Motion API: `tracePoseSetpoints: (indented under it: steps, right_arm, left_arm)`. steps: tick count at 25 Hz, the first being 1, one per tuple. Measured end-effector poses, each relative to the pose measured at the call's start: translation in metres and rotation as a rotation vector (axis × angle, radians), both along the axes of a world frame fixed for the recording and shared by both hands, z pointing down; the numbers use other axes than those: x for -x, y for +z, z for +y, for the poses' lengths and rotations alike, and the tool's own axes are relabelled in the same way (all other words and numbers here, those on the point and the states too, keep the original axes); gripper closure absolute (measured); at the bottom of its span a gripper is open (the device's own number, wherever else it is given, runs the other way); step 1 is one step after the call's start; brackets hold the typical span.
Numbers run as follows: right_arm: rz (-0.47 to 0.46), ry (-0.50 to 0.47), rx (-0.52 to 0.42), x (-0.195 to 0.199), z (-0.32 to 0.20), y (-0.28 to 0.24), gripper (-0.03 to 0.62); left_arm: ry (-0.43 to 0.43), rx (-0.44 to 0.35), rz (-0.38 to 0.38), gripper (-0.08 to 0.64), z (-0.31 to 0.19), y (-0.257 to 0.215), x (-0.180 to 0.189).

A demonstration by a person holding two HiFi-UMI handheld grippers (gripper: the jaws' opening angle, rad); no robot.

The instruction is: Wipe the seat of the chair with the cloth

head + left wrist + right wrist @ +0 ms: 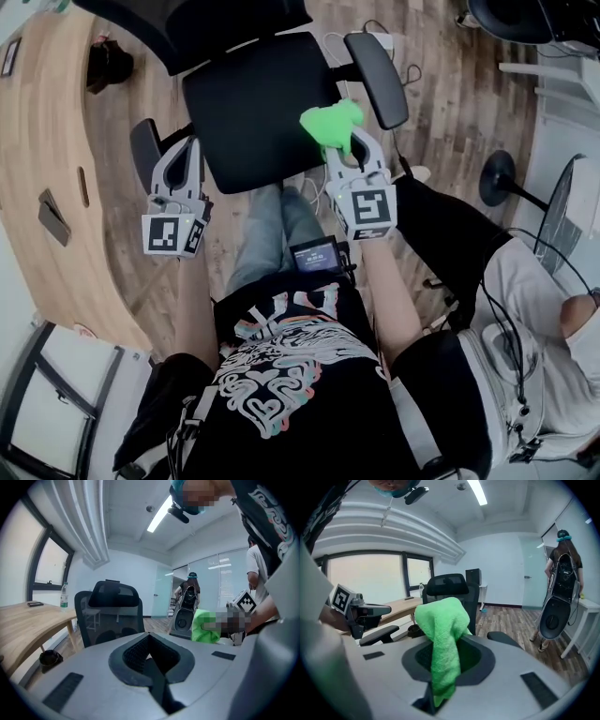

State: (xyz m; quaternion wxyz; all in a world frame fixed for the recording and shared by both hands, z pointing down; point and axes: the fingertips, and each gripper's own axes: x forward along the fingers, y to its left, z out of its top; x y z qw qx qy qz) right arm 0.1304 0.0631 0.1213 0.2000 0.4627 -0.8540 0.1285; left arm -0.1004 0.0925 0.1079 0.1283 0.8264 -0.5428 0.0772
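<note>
Seen from above, a person stood facing a black office chair (246,56), with a gripper in each hand. The right gripper (351,156) was clamped on a bright green cloth (330,124). The cloth bunched out past the jaw tips over the front right corner of the seat (248,108), just beside the armrest (377,77) on that side. Whether it touched the seat could not be told.

In the right gripper view, the cloth rose in a thick fold above the jaws, and a tail hung down between them. The left gripper (185,155) was held off the seat's front left edge, its jaws pressed together on nothing. A curved wooden desk (37,141) lay to the left.

The cloth looked light, soft and limp, with a nubby weave. It would likely drape and flatten under pressure, and nothing about it seemed breakable. A pinch through a thick middle fold, as here, seemed the safest hold. It left a pad ahead of the jaws, whereas a thin edge could drag loose on the matte seat.
</note>
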Motion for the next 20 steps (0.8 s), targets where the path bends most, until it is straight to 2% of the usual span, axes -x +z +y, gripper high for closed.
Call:
tracePoseSetpoints:
  steps: [10, 20]
  right_arm:
    - [0.059, 0.009, 0.074, 0.005, -0.019, 0.095, 0.537]
    - [0.094, 0.049, 0.159, -0.003, -0.029, 0.179, 0.537]
  left_arm:
    - [0.048, 0.091, -0.002, 0.558, -0.035, 0.094, -0.005]
    - [0.051, 0.155, -0.002, 0.558, -0.055, 0.168, -0.012]
